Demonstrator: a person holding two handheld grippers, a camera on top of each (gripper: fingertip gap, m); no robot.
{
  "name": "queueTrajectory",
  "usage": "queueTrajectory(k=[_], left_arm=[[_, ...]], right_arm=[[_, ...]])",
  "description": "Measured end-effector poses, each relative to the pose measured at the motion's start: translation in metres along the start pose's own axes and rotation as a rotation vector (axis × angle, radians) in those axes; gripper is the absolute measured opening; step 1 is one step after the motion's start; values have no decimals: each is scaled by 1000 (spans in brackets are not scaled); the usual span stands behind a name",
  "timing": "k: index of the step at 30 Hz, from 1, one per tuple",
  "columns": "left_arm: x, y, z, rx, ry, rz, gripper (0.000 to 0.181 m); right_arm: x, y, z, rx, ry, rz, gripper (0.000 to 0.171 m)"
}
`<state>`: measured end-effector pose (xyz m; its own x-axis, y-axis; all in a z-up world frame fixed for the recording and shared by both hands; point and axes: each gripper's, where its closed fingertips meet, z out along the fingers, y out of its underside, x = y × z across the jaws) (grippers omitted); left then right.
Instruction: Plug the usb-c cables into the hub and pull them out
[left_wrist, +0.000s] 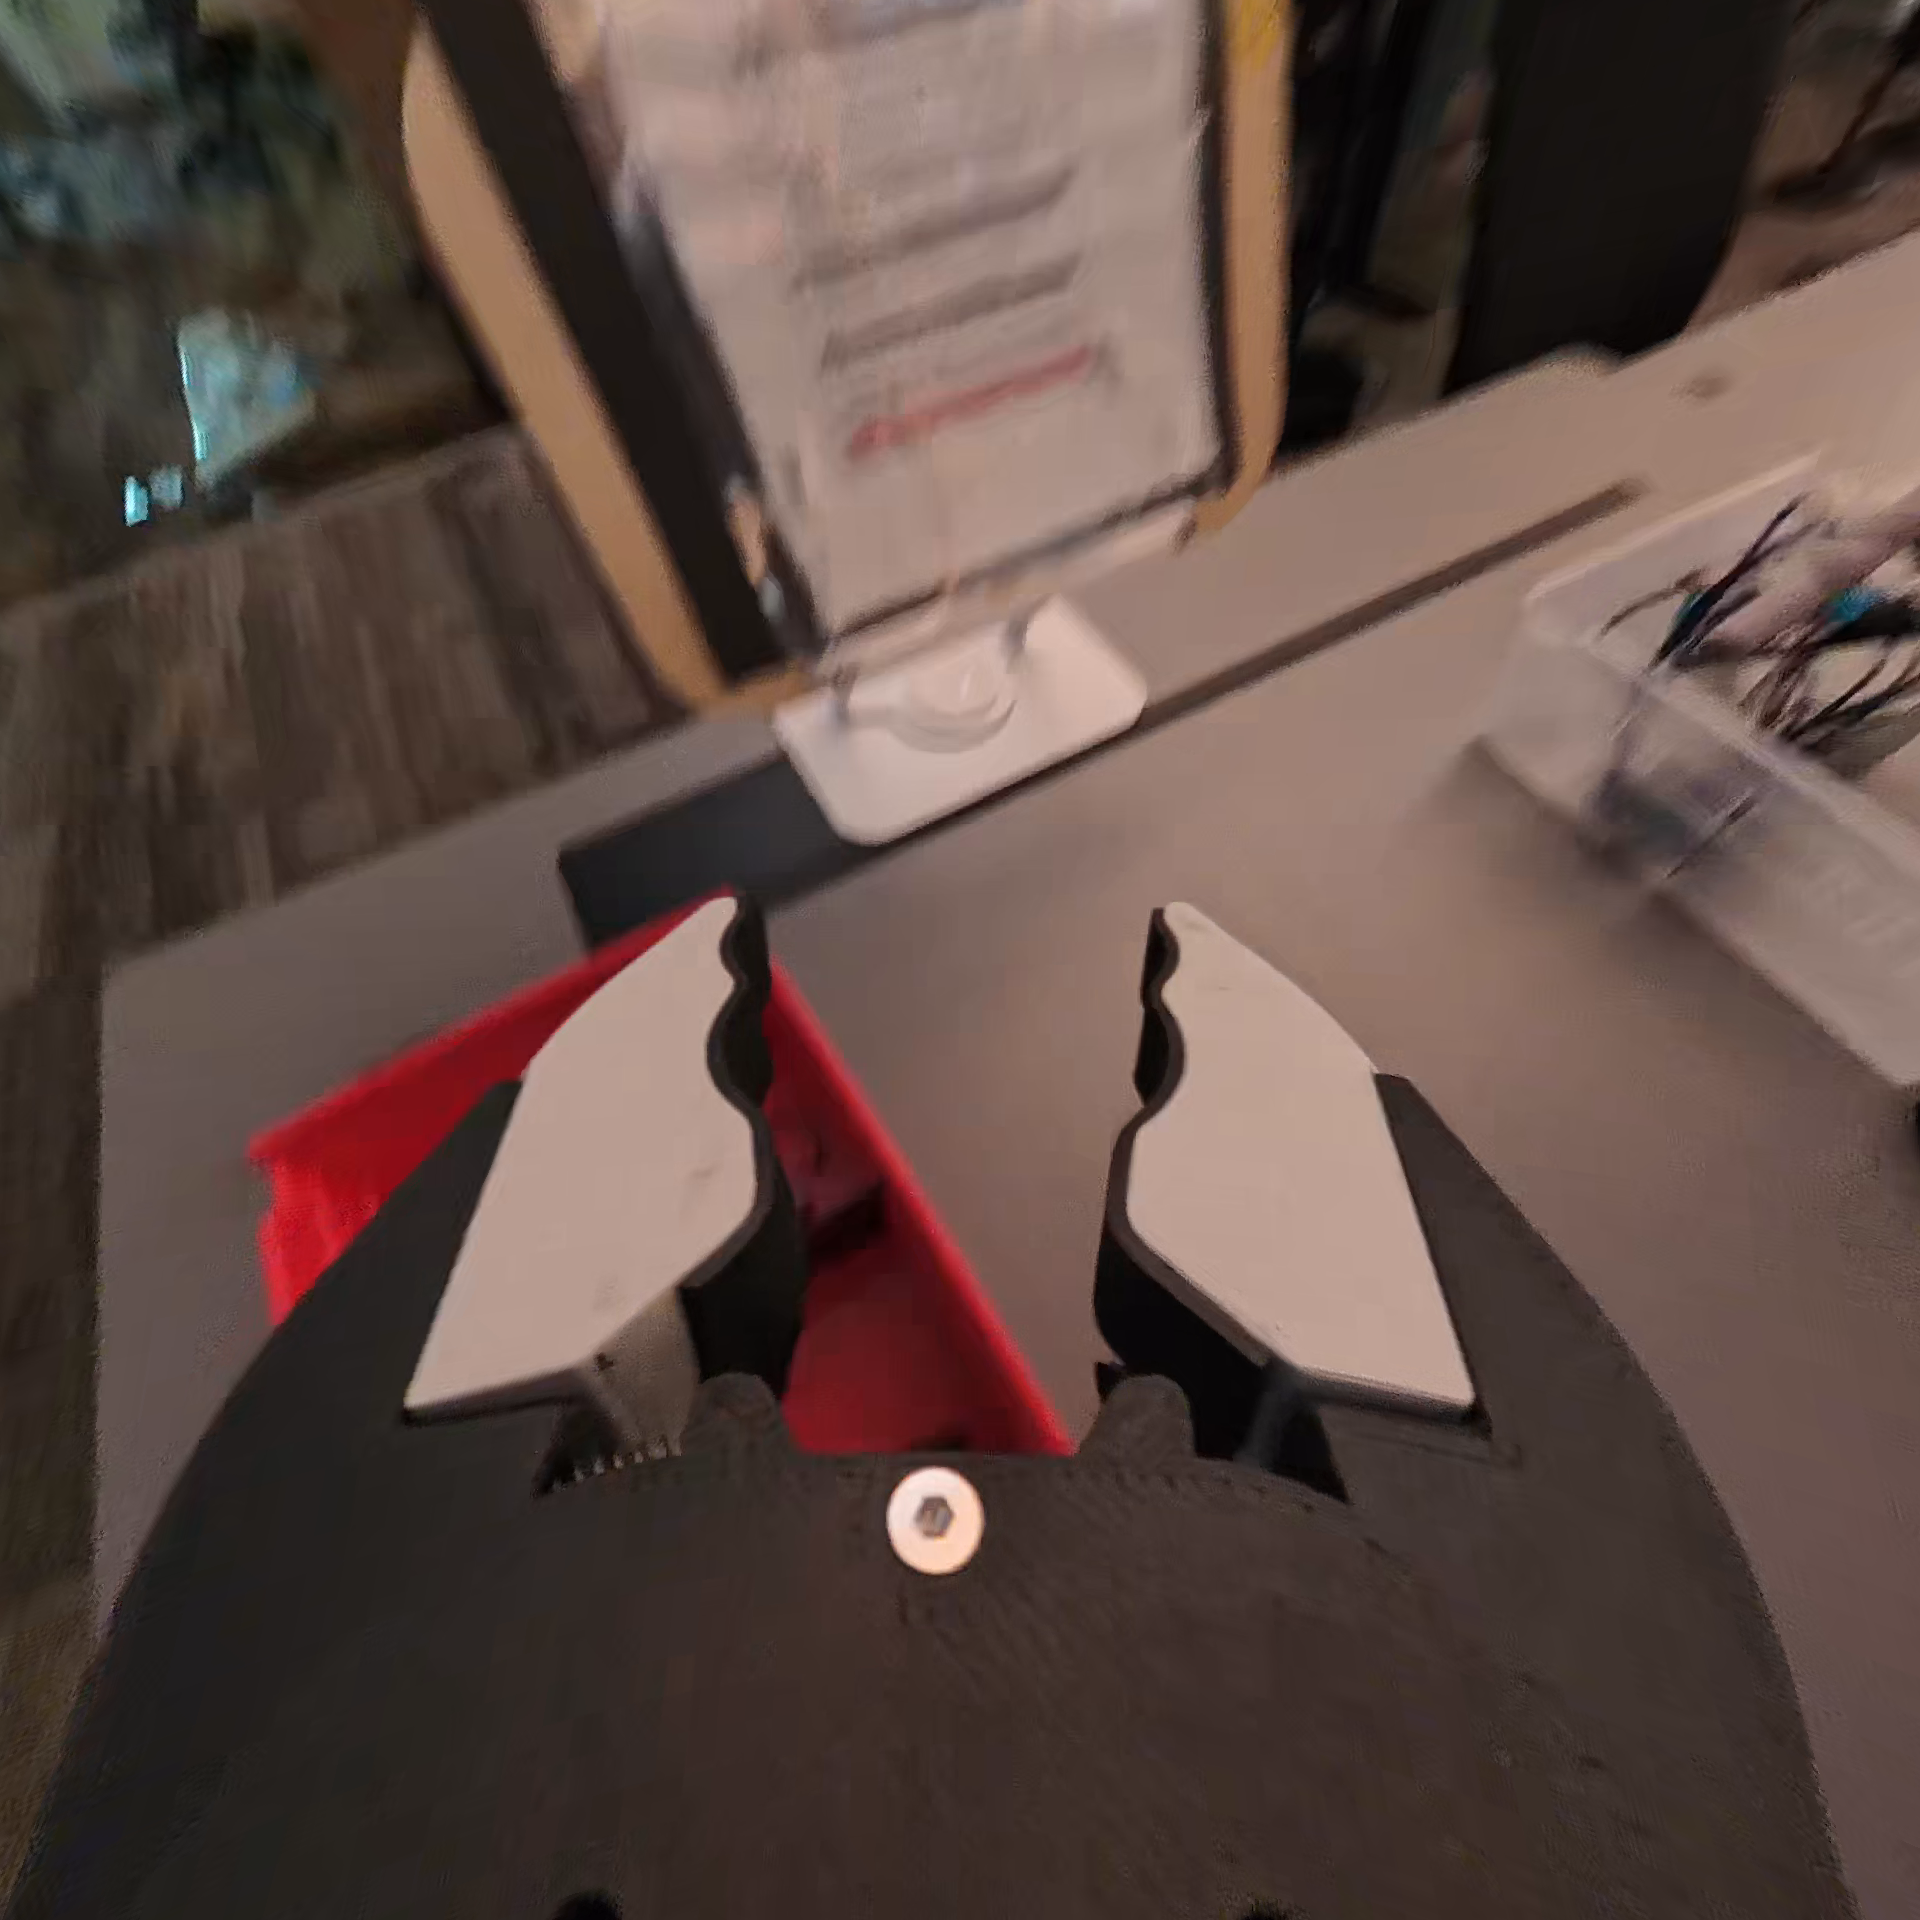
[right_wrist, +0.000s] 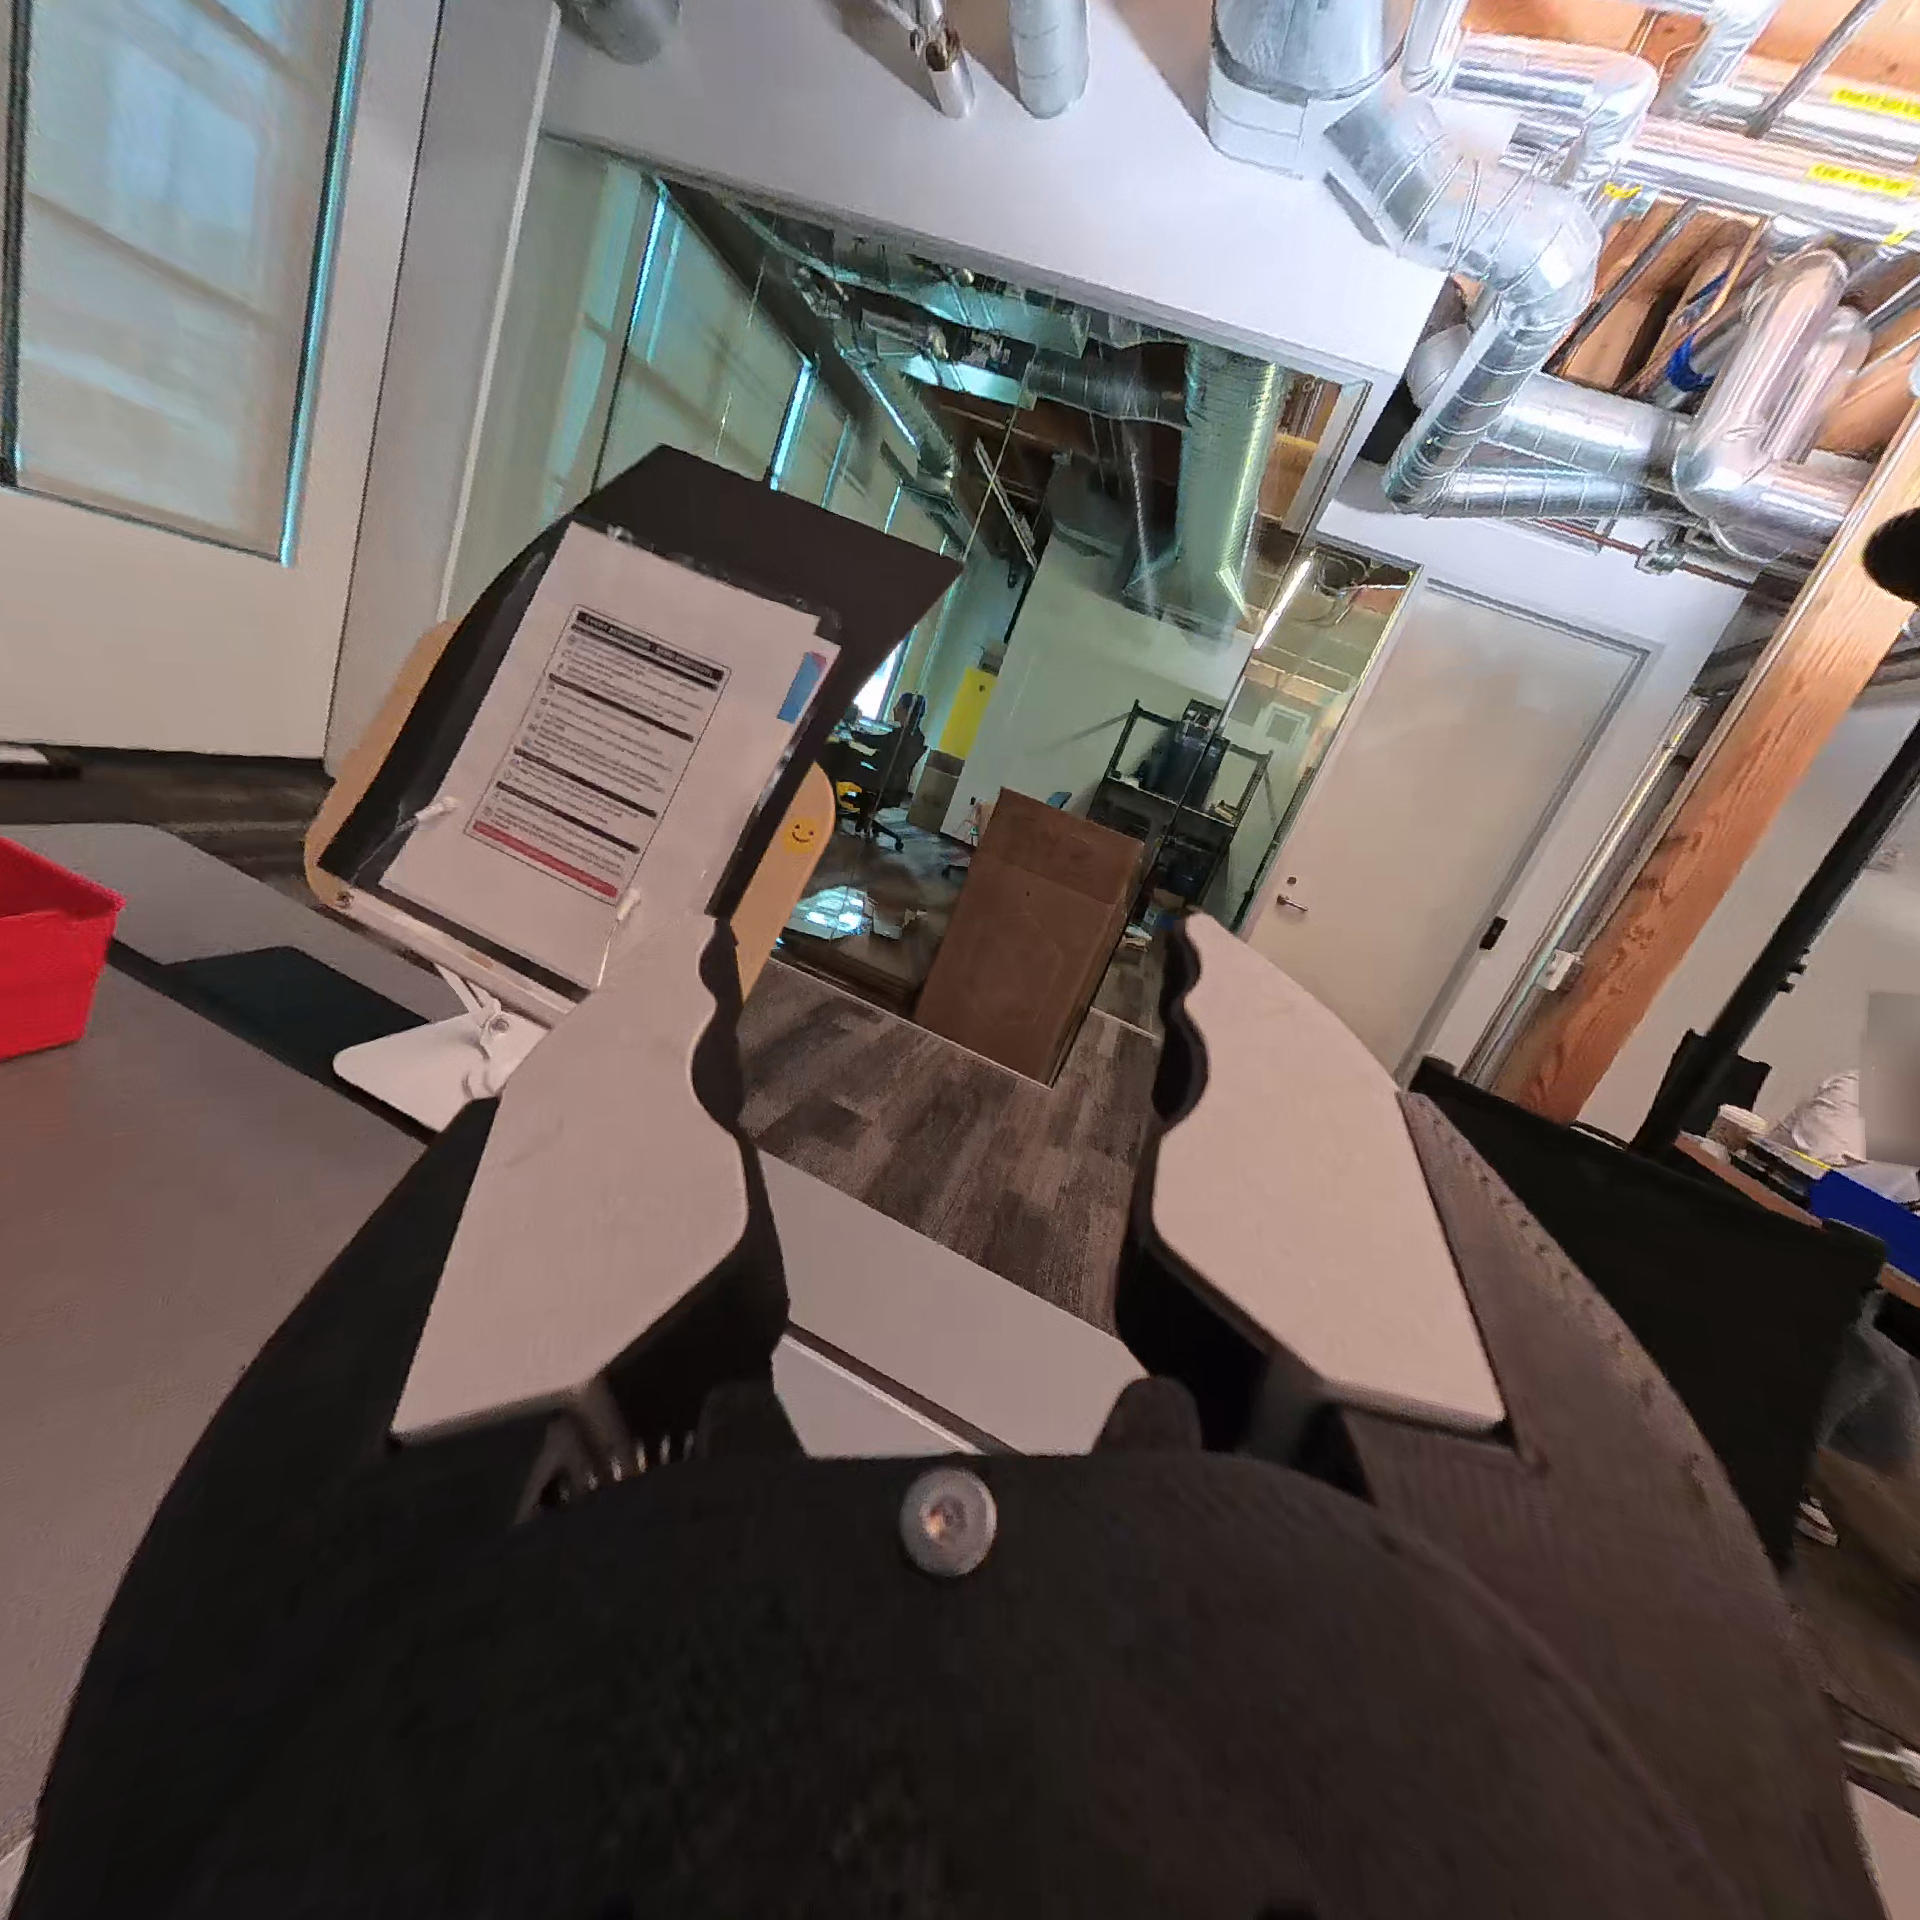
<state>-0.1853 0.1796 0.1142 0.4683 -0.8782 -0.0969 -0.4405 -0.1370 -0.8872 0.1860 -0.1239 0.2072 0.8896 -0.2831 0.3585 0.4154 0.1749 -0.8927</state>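
Desk (left_wrist: 1299, 1091) surface, grey, fills the left wrist view, which looks down over the left tongs (left_wrist: 951, 914); these stand spread with nothing between them. Under their left finger lies a red bin (left_wrist: 914, 1340) with something dark inside, too blurred and too covered to name. Far right on the desk sits a clear plastic tub (left_wrist: 1621, 769) holding a tangle of dark cables (left_wrist: 1766, 644), with touches of blue among them; whether these are the usb-c cables cannot be told, and no hub can be made out in either view. The whole left view is smeared by motion.

Only the right wrist view is sharp. It is tipped upward, over the right tongs (right_wrist: 951, 940), also spread and empty, past the desk's far edge to wood-look floor, a brown cardboard box (right_wrist: 1029, 935), a white door, a wooden post and silver ducts (right_wrist: 1496, 343) under the ceiling. The red bin (right_wrist: 47, 920) shows here only as a corner at the left edge, and the tub does not show at all.

Both views catch a printed sheet (right_wrist: 613, 748) on a white stand (left_wrist: 966, 727), backed by a black and tan board. The sheet carries lines of text with black bars and one red band; in the left view it is unreadably blurred. A yellow smiley sticker (right_wrist: 801, 832) sits on the tan board. A mosaic patch covers a seated person at the right edge.
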Motion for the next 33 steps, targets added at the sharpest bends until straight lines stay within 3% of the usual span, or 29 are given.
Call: queueTrajectory(k=[2, 5, 8, 13, 16, 18, 21, 27, 33], left_arm=[[-14, 53, -5, -180, 0, -25, 63], [-39, 129, -20, -572, -29, -89, 54], [-34, 174, -31, -729, 117, -80, 47], [-42, 196, -25, -722, 265, -111, 44], [-47, 223, -28, -838, 264, -161, 43], [-36, 231, -25, -848, 366, -119, 43], [-26, 241, -17, -828, 487, -76, 45], [-29, 266, -7, -881, 545, -95, 43], [-20, 272, 11, -836, 613, 35, 33]], right_arm=[[-10, 6, 8, -43, 4, -51, 78], [-28, 15, 20, -109, 0, -143, 78], [-72, 19, 35, -139, -138, -185, 78], [-153, -11, 59, -81, -367, -187, 79], [-182, -31, 67, -37, -420, -245, 80], [-193, -38, 67, -7, -437, -255, 80], [-206, -35, 61, 31, -499, -179, 78], [-203, -17, 52, -3, -607, -95, 77], [-191, -25, 43, 52, -642, 5, 74]])
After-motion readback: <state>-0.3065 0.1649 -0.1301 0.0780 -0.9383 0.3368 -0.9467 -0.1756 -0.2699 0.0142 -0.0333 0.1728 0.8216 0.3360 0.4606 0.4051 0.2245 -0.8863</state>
